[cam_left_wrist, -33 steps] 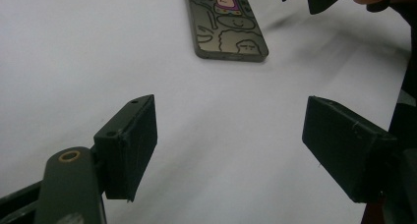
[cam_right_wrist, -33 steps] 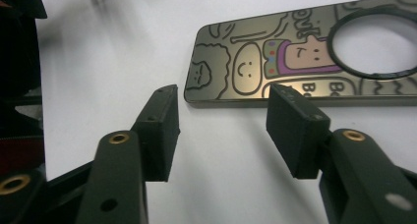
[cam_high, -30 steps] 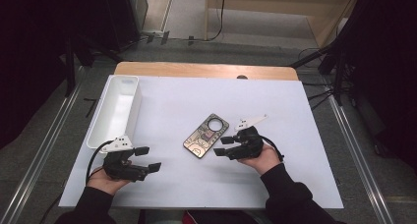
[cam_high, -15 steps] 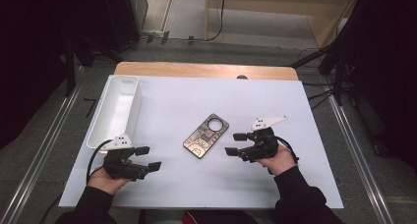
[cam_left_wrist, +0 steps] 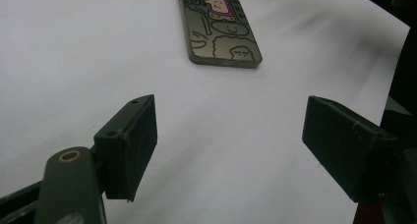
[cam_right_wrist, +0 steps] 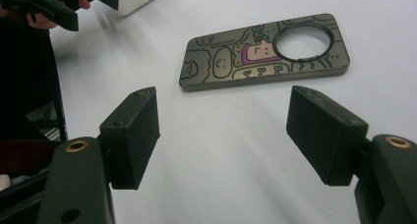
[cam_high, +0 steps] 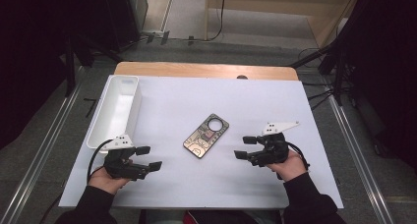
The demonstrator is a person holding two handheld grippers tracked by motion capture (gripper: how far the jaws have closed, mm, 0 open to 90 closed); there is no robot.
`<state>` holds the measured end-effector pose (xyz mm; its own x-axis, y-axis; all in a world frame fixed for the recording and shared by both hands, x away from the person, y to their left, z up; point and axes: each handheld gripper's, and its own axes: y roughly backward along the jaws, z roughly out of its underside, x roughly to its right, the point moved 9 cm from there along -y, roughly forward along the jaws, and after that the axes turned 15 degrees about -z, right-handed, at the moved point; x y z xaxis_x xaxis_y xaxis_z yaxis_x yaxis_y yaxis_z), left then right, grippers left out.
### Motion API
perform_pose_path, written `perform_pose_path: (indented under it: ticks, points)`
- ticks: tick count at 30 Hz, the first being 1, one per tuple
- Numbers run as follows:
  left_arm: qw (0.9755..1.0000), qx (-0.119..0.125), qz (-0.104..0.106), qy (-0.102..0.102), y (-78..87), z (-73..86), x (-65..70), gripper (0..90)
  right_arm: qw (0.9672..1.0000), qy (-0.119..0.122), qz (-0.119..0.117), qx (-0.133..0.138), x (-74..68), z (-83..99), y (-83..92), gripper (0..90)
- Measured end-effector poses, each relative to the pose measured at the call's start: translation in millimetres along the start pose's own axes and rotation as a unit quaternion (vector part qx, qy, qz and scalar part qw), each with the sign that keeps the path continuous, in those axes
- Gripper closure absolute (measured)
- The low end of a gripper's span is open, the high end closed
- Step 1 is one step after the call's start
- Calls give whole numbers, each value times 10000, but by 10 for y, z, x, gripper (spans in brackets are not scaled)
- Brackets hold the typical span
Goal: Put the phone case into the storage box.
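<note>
Right hand-held gripper (cam_high: 244, 147) backed away from phone case (cam_high: 206, 135), jaws just widened, empty; left hand-held gripper (cam_high: 149, 157) unmoved, wide, empty

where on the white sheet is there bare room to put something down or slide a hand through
Most of the white sheet is bare: the wide stretch behind the phone case to the wooden edge, and the front strip between the left gripper and the right gripper. The white tray fills the left edge. Tightest are the gaps beside the case.

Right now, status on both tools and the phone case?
Left tool open, empty. Right tool open, empty. Phone case flat between them, untouched. Nothing in the way.
</note>
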<state>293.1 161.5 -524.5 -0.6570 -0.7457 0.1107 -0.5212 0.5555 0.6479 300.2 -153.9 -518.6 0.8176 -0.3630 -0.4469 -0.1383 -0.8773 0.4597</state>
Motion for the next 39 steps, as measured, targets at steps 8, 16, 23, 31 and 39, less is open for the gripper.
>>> perform_pose_path:
  ticks: [8, 16, 23, 31, 39]
  points:
    - [10000, 6, 43, -45, -43, -38, 11, 209, 9999, -110, 104, 53, -18, 102, 89, 266]
    - [9999, 13, 109, -62, -98, -87, 19, 209, 9996, -227, 163, 39, -39, 249, 166, 260]
    - [9999, 3, 125, -72, -115, -101, 16, 209, 9993, -314, 212, 41, -54, 351, 206, 260]
    - [9999, -5, 85, -78, -116, -92, 12, 209, 9989, -359, 279, 81, -60, 441, 271, 260]
    - [9999, 17, 73, -91, -109, -102, 4, 210, 9983, -431, 366, 115, 1, 500, 339, 260]
